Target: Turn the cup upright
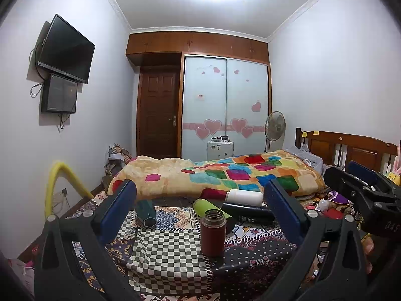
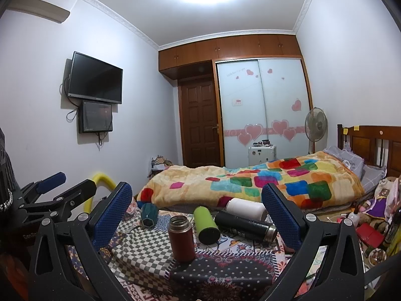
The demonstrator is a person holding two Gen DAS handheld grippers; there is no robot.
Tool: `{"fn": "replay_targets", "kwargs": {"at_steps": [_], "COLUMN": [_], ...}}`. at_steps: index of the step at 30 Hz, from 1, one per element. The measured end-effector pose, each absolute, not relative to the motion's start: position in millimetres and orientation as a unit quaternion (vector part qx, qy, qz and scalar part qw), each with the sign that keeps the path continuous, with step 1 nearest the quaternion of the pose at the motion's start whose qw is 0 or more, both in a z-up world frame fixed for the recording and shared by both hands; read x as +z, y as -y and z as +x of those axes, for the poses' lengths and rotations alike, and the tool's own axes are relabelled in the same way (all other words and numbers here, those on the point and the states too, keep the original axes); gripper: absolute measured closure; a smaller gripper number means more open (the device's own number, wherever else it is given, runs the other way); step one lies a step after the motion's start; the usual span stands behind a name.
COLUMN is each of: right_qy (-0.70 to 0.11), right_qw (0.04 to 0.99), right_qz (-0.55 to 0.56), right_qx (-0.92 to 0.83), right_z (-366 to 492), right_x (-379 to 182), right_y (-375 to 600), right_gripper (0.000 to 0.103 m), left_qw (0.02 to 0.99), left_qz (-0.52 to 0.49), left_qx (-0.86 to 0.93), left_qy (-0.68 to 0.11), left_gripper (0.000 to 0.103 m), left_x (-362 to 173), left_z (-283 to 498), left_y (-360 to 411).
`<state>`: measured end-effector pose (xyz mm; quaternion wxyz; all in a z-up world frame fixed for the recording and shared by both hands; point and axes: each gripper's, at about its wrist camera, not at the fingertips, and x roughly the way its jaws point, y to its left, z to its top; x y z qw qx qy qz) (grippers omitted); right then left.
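**Both claws spread wide, cups on the patterned cloths**

The left claw stands with its blue pads far apart and nothing between them but air. The right claw is spread just as wide and grips nothing. Each shows up in the other's view: the right one at three o'clock of the left camera, the left one at nine o'clock of the right camera.

Between the fingers, on a spread of patterned cloths over a low surface, sits a group of drinking vessels. The red flask stands upright nearest the claws, its metal mouth open at the top. Behind it, toward one o'clock, the green bottle lies on its side, its dark base facing the right camera. The black flask lies on its side just beside it, toward two o'clock, and the white bottle lies on its side behind that, close to the blanket. Well apart from these, toward ten o'clock, the teal cup leans tilted, its faceted dark end turned toward the cameras; I cannot tell whether that end is mouth or base.

Beyond lies the bed with its bright patchwork blanket, a standing fan at the headboard, a wardrobe with pink hearts, and a television on the left wall.
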<state>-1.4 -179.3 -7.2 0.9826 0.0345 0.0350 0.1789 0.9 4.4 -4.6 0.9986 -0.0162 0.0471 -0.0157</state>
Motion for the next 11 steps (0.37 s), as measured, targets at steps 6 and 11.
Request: {"fn": "replay_targets", "kwargs": {"at_steps": [6,11], "right_qy": [-0.038,-0.041], "right_qw": [0.982,0.982], "right_qz": [0.034,0.033], "right_qx": [0.180,0.181], "right_z": [1.1,1.4], "right_x": [-8.4,-11.1], "right_y": [177.1,175.6], "right_gripper": [0.000,0.000], "left_qw": [0.999,0.999], "left_qz": [-0.011,-0.013], "left_qx": [-0.017,-0.018], "left_qy": [-0.047,-0.047], "left_gripper": [0.000,0.000], "left_x": [-5.7,-5.5], "left_z": [0.8,1.5], "left_y": [-2.7,-1.6]}}
